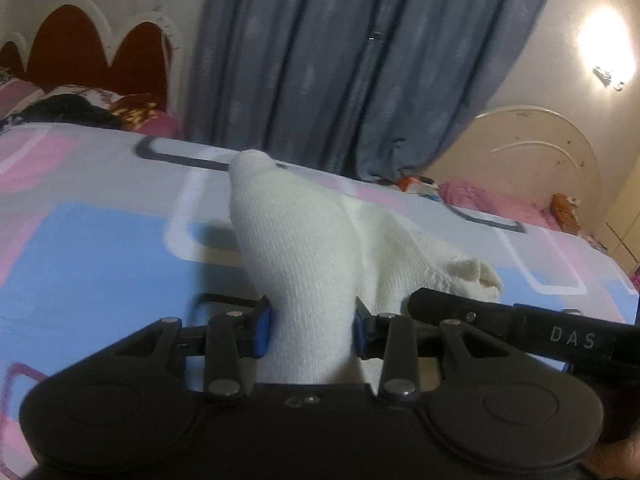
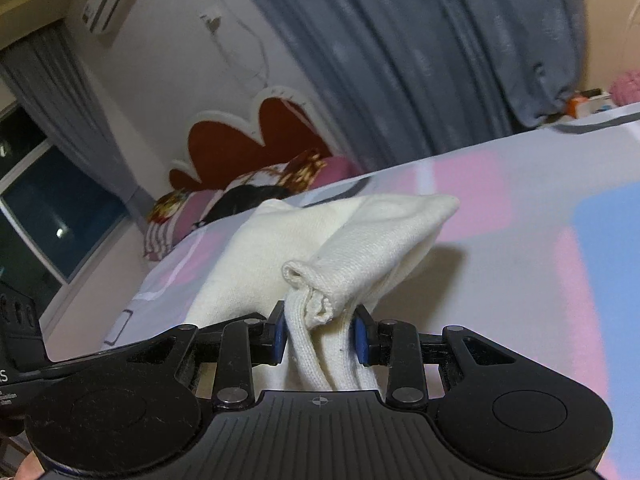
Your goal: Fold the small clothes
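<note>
Left claw (image 1: 313,330) pinches white sock (image 1: 304,240) mid-body; right claw (image 2: 320,330) grips bunched cuff end. Sock hangs lifted just above bed (image 1: 100,248), between both claws. Judgement: keep fabric taut, align edges, lower flat before releasing.

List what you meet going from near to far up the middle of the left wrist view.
left gripper clamped on the white sock → patterned bedsheet → grey-blue curtain
</note>
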